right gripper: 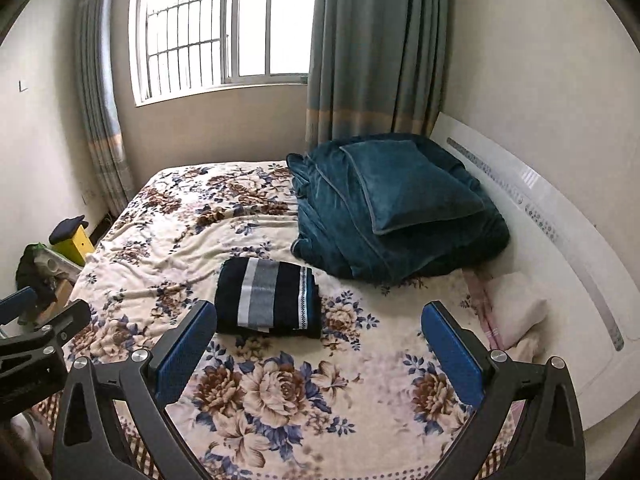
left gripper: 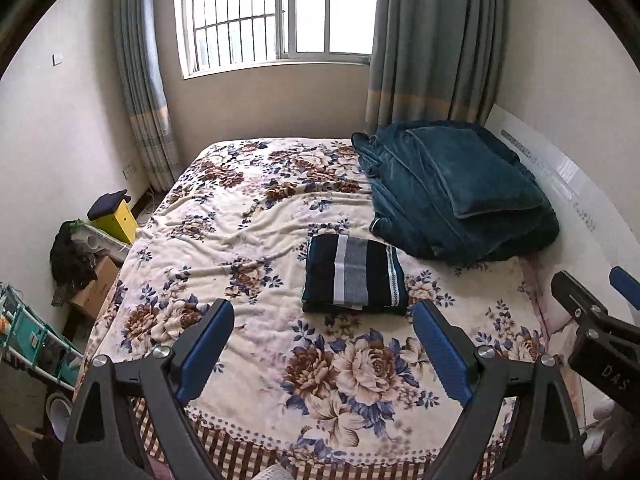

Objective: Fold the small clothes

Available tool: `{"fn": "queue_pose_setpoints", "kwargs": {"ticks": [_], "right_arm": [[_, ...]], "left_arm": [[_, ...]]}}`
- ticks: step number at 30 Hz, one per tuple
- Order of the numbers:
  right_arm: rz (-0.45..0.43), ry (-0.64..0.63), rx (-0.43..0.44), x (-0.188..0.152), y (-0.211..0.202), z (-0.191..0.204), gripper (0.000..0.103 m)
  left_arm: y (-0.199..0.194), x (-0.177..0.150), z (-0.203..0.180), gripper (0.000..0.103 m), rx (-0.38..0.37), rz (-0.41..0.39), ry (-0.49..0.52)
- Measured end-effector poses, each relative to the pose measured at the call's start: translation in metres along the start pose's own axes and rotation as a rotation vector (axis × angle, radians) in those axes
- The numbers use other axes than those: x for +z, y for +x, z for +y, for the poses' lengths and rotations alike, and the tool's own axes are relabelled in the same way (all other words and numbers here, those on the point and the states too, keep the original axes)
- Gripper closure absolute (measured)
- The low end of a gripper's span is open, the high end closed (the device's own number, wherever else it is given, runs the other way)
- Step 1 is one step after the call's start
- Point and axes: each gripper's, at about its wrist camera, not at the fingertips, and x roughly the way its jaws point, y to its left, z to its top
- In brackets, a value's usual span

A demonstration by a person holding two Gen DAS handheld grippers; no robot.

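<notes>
- A folded garment [left gripper: 354,276] [right gripper: 268,298], dark navy with a white and grey band and a thin patterned stripe, lies flat as a neat rectangle on the floral bedspread [left gripper: 248,248] [right gripper: 168,240], a little right of centre in the left wrist view and left of centre in the right wrist view.
- Nothing touches it; both grippers sit nearer the lower edge of their frames, apart from the cloth.
- The left gripper [left gripper: 324,344] has its blue-padded fingers spread wide and holds nothing.
- The right gripper [right gripper: 320,340] is likewise spread wide and empty; it also shows at the right edge of the left wrist view.
- Just beyond the garment, toward the upper right, a teal blanket [left gripper: 420,208] [right gripper: 344,240] is heaped with a matching pillow [left gripper: 472,172] [right gripper: 408,188] on top.
- A white headboard [left gripper: 560,168] [right gripper: 540,220] runs along the right side.
- A barred window [left gripper: 276,12] [right gripper: 224,24] with grey-blue curtains [left gripper: 432,40] [right gripper: 376,40] fills the upper part.
- At the left, beside the bed, stand a yellow box [left gripper: 116,220] [right gripper: 76,244] and a cardboard box [left gripper: 96,284].
</notes>
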Motion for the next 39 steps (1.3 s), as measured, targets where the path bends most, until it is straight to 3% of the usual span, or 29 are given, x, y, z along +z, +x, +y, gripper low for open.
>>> {"fn": "queue_pose_setpoints", "kwargs": {"ticks": [6,8,39], "right_arm": [[-0.008,-0.005,0.004,-0.001,-0.018,0.0,0.0],[-0.009,-0.012,0.008,0.0,-0.022,-0.001,0.0],[-0.02,-0.015,0.034,0.014,-0.025,-0.005,0.0]], "left_arm": [[-0.016,-0.002,0.002,0.012,0.004,-0.023,-0.018],[-0.017,-0.001,0.003,0.0,0.004,-0.024,-0.022],[-0.028,0.006,0.0,0.0,0.013,-0.054,-0.018]]}}
